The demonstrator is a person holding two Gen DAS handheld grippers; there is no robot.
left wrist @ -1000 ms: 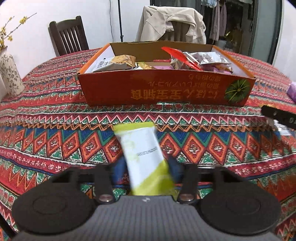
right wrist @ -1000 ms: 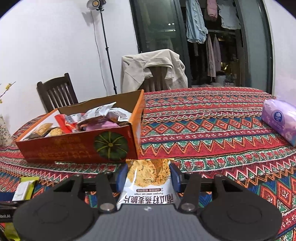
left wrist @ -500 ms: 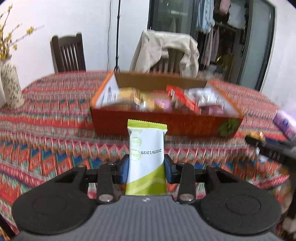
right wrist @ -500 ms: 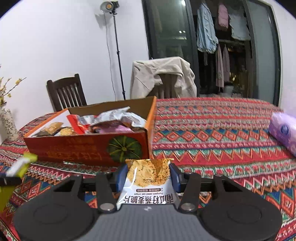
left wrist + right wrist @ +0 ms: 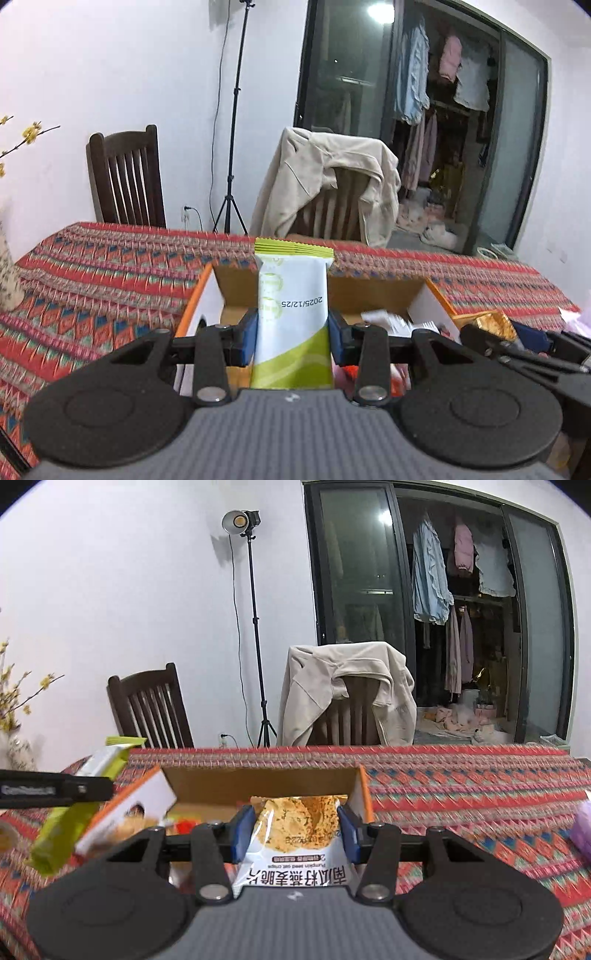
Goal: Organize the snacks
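My left gripper [image 5: 292, 334] is shut on a white and green snack bar packet [image 5: 291, 314], held upright above the orange cardboard box [image 5: 373, 295] of snacks. My right gripper [image 5: 295, 829] is shut on a pumpkin seed oat crisp packet [image 5: 295, 834], also over the box [image 5: 258, 784]. The left gripper and its green packet [image 5: 74, 808] show at the left of the right wrist view. The right gripper's packet [image 5: 484, 325] shows at the right of the left wrist view. Several wrapped snacks lie in the box, mostly hidden by the grippers.
The box sits on a table with a red patterned cloth [image 5: 461, 794]. A vase [image 5: 7, 273] stands at the left. A purple tissue pack [image 5: 581, 827] lies at the right. Two chairs [image 5: 151, 709], one with a beige jacket [image 5: 347, 690], and a light stand [image 5: 255, 627] stand behind.
Both grippers have risen and moved forward from in front of the box to above it, each carrying its packet. Both views now tilt up toward the room.
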